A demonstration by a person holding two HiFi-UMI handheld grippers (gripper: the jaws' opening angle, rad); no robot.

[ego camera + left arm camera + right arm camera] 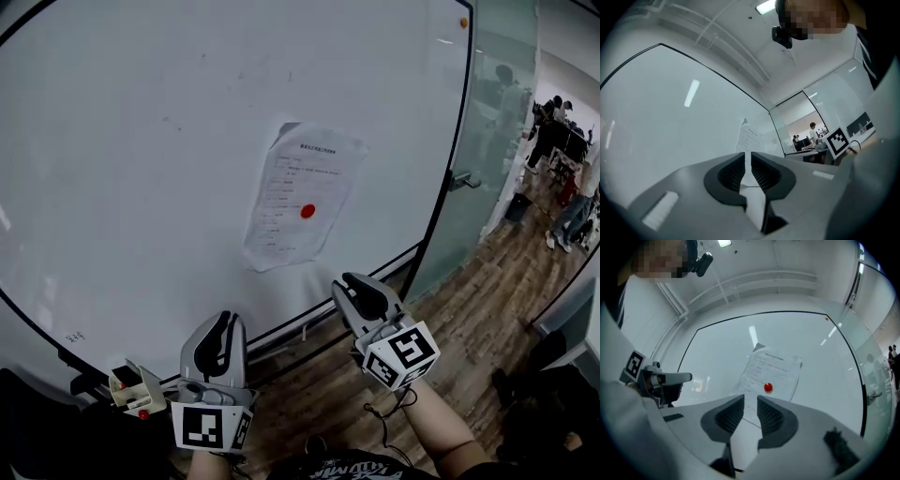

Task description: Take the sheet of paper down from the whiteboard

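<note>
My left gripper (pixel 225 328) and right gripper (pixel 354 284) are both below the whiteboard (pixel 141 141), jaws slightly apart, nothing between. Sheet of paper (pixel 295 192) is on the whiteboard under a red magnet (pixel 307 211).

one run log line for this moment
paper: on whiteboard, red magnet on it | left gripper: open, empty | right gripper: open, empty

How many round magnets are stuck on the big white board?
2. A red magnet sits in the middle of the sheet of paper, and an orange magnet is near the top right corner of the whiteboard. I see no others.
</note>
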